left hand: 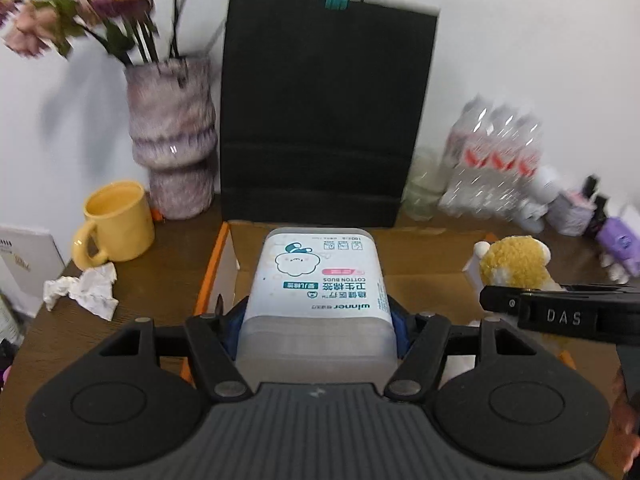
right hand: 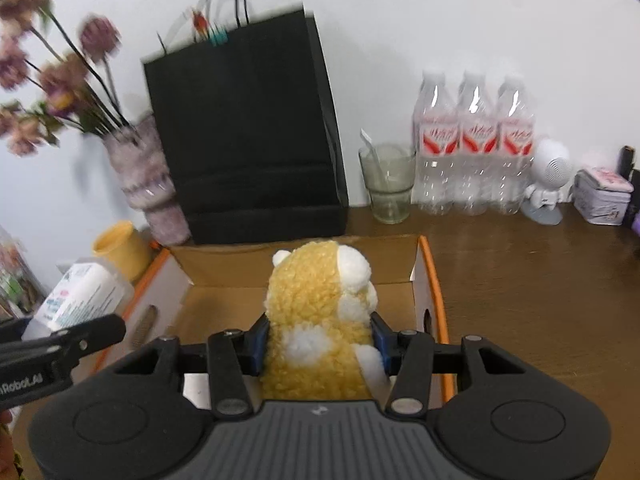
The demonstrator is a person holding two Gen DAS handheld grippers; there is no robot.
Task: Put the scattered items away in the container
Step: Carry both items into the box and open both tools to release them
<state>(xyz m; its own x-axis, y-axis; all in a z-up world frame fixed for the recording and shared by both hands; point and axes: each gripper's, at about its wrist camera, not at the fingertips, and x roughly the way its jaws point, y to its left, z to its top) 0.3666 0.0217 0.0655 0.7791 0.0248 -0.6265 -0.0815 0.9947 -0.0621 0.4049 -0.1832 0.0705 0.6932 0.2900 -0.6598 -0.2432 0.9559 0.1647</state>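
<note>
My left gripper (left hand: 316,316) is shut on a white cotton buds box (left hand: 318,280) and holds it above the left part of an open cardboard box with an orange rim (left hand: 218,256). My right gripper (right hand: 318,340) is shut on a yellow and white plush toy (right hand: 320,316) and holds it over the same cardboard box (right hand: 430,264), towards its right side. The plush toy also shows at the right of the left wrist view (left hand: 512,264). The cotton buds box shows at the left of the right wrist view (right hand: 80,296).
A black paper bag (left hand: 324,120) stands behind the box. A flower vase (left hand: 172,136), a yellow mug (left hand: 116,224) and crumpled tissue (left hand: 86,290) are left. A glass (right hand: 388,182), water bottles (right hand: 474,144), a small white fan (right hand: 548,182) and a tin (right hand: 602,196) are right.
</note>
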